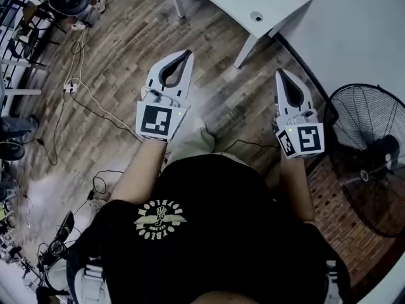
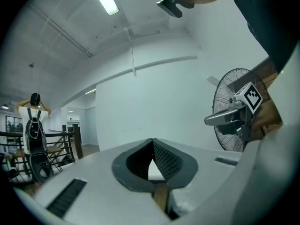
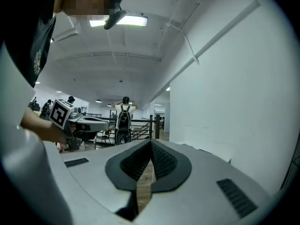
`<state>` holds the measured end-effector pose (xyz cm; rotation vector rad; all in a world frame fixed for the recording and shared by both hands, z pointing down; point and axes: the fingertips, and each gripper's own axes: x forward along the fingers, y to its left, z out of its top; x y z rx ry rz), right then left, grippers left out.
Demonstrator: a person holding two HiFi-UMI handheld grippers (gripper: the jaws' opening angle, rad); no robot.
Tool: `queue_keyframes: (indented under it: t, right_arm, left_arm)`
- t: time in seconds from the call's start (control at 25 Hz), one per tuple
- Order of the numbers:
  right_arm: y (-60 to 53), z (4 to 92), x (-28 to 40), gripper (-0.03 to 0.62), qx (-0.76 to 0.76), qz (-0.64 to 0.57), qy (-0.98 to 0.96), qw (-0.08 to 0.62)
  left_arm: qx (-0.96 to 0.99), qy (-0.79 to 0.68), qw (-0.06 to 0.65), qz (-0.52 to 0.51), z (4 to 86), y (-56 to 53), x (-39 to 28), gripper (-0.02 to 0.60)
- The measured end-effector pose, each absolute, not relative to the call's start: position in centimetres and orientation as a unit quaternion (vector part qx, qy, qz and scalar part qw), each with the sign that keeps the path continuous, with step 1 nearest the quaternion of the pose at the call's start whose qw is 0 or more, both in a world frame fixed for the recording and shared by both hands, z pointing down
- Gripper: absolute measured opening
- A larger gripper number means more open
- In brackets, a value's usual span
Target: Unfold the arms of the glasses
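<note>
Two hand-held grippers are in view, each with one marker cube. The left hand-held gripper has its jaws closed tip to tip with nothing between them. The right hand-held gripper is likewise closed and empty. Both point level, away from the person and side by side, well apart. Below them lies a wood-plank floor with loose cables. One white table stands ahead and one standing fan at the right beside a white wall. The gripper views show a high ceiling with strip lights and a railing. The glasses cannot be made out in any view.
</note>
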<state>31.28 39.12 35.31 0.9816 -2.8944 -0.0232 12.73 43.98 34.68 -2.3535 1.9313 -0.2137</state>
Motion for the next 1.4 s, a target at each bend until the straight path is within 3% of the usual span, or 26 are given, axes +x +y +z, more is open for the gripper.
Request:
queue_keyframes:
  t: [0.72, 1.4]
  right_arm:
    - [32.2, 33.4, 22.3, -0.002, 0.338, -0.034, -0.938, 0.073]
    - [26.7, 34.7, 25.3, -0.002, 0.369, -0.013, -0.927, 0.059]
  left_arm:
    - [-0.778, 0.624, 0.048, -0.045, 32.7, 37.2, 2.9, 0.006]
    - [-0.8, 0.594, 0.047, -0.065, 34.6, 31.0, 4.9, 0.006]
